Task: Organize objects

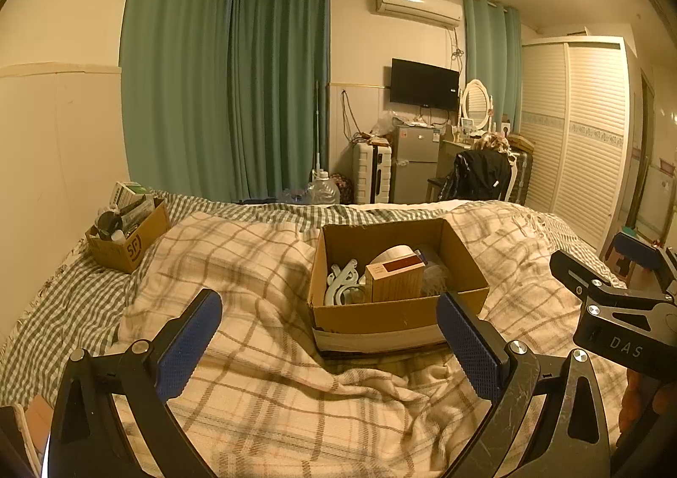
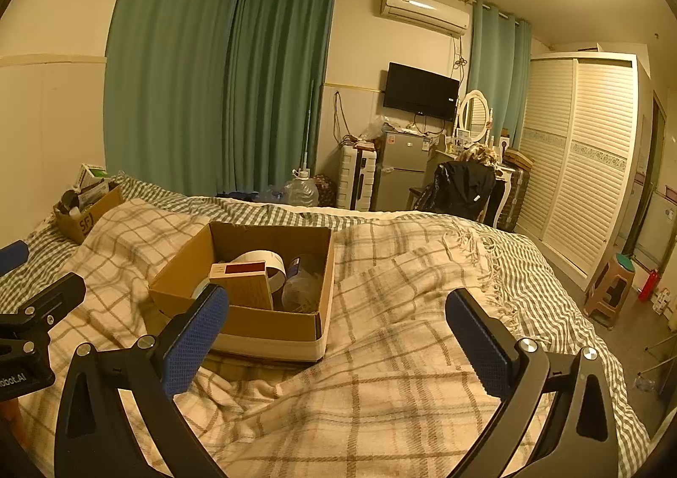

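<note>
An open cardboard box [image 1: 381,315] sits on the plaid blanket in the middle of the bed; it also shows in the right wrist view [image 2: 271,319]. It holds a tan carton with a red label [image 1: 395,277], a white tape roll [image 2: 264,262] and pale plastic hooks [image 1: 340,281]. A second, smaller cardboard box [image 1: 127,243] full of items stands at the bed's far left [image 2: 86,218]. My left gripper [image 1: 328,323] is open and empty, just in front of the middle box. My right gripper [image 2: 338,321] is open and empty, to the right of that box.
The plaid blanket [image 2: 402,372] is rumpled over a green checked sheet [image 1: 63,309]. Beyond the bed are green curtains [image 1: 220,76], a water jug [image 2: 301,191], a small fridge [image 1: 414,163], a chair with a black jacket [image 2: 461,188], a wardrobe [image 2: 584,156] and a stool [image 2: 611,283].
</note>
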The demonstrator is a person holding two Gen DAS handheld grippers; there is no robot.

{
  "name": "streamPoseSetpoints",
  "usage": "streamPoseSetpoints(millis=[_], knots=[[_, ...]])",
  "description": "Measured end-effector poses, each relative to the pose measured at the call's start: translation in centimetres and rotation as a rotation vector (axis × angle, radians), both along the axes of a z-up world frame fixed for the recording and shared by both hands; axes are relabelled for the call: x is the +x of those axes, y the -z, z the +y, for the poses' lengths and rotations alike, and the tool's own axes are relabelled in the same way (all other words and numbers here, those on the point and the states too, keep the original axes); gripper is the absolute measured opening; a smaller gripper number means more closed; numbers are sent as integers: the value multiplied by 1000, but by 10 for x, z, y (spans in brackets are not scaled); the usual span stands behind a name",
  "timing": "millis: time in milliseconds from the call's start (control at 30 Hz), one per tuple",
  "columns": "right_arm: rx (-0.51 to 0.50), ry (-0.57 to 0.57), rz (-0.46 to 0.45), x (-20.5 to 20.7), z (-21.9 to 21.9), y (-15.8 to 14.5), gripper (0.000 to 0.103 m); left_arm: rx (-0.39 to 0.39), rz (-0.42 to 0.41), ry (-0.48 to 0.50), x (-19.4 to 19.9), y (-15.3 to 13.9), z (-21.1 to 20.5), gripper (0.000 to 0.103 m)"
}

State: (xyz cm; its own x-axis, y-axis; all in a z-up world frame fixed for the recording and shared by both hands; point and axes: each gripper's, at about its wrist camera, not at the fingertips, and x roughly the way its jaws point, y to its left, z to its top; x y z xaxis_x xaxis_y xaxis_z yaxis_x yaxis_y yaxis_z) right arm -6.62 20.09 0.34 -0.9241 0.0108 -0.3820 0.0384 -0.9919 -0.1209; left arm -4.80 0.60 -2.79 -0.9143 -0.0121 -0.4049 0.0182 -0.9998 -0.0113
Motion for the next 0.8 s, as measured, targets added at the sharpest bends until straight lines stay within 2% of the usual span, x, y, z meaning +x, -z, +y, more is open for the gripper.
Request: streamPoseSetpoints(millis=[800], knots=[[-3,-7,-12,-3,-2,3,103,3,-22,-7,-3,2,0,103]])
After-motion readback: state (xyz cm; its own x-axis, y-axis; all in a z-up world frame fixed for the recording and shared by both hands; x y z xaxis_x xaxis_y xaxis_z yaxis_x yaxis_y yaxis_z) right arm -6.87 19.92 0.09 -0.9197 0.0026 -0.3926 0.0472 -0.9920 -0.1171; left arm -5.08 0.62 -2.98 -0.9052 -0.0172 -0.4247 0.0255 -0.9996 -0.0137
